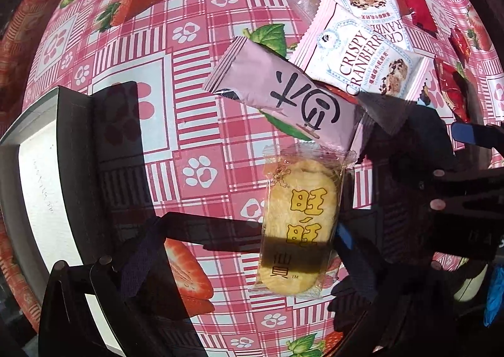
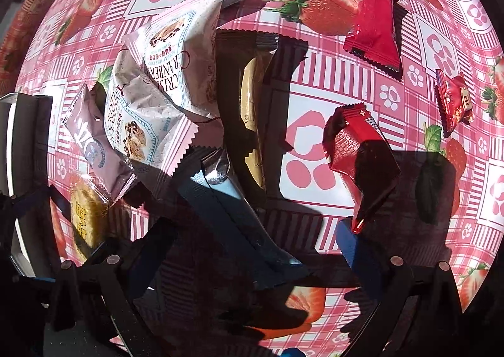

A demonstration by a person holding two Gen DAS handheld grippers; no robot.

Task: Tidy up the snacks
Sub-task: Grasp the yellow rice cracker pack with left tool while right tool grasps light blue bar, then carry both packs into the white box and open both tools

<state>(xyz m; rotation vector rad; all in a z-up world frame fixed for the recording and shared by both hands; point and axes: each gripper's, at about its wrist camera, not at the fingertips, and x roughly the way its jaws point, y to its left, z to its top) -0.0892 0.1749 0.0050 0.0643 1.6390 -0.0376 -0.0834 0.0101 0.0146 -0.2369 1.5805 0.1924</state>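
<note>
The rice cracker pack [image 1: 296,224], clear wrap with yellow characters, lies flat on the strawberry-print tablecloth [image 1: 195,124] at about 5 o'clock in the left wrist view. It sits between the spread fingers of the left gripper [image 1: 252,240]; jaws apart, nothing held. A mauve sachet [image 1: 283,99] overlaps its far end at 12 o'clock; two Crispy Cranberry packs [image 1: 362,54] lie beyond at 1 o'clock. A white box [image 1: 41,193] with dark walls stands at 9 o'clock, the likely bin.

Right gripper [image 2: 252,240]: jaws wide, empty, over a shaded dark wrapper [image 2: 252,231]; red sachets [image 2: 375,32] scattered at 1–3 o'clock.

Judgement: close across the cracker's width gently, since it is brittle, and lift clear of the mauve sachet before swinging to the box.
</note>
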